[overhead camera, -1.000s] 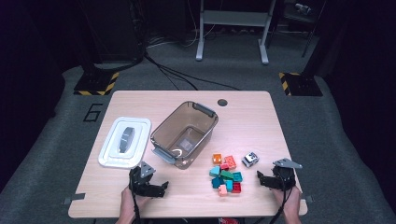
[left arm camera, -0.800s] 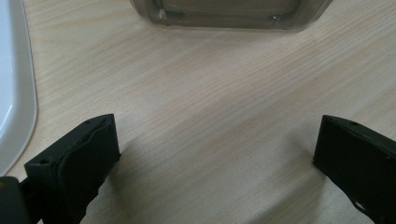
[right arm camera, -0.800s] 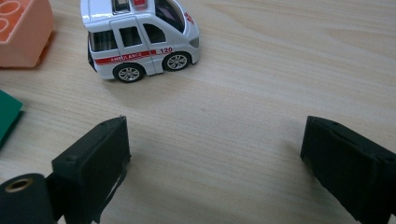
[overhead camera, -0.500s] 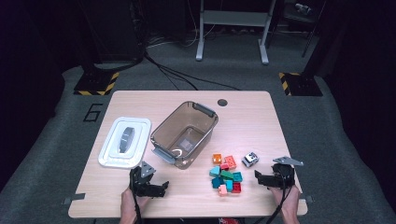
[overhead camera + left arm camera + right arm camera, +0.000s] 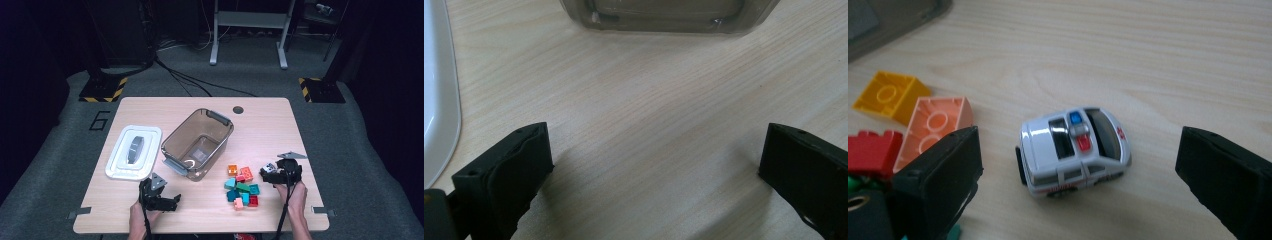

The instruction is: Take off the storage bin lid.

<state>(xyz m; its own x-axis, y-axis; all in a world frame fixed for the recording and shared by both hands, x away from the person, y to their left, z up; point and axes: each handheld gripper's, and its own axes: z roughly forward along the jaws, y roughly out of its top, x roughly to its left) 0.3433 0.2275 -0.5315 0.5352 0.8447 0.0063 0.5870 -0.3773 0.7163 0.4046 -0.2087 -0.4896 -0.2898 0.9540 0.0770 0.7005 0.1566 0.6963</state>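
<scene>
A small white toy police car [image 5: 1073,150] stands on the wooden table [image 5: 280,125], right of a pile of several coloured blocks [image 5: 242,187]. My right gripper [image 5: 271,176] is open and straddles the car [image 5: 269,168]. Both black jaws stand clear of its sides. They have just been closing a little, with the car between them. My left gripper [image 5: 170,200] rests near the table's front edge, open over bare wood [image 5: 656,145], with nothing between its jaws.
A clear plastic bin [image 5: 220,118] sits mid-table with nothing in it, and its near wall [image 5: 664,15] lies just ahead of the left gripper. A white lid [image 5: 134,151] lies to the bin's left. Yellow, peach and red blocks [image 5: 913,120] lie left of the car.
My right gripper has moved left and away from me to the toy car, which now sits between its jaws. The left gripper has stayed put.
</scene>
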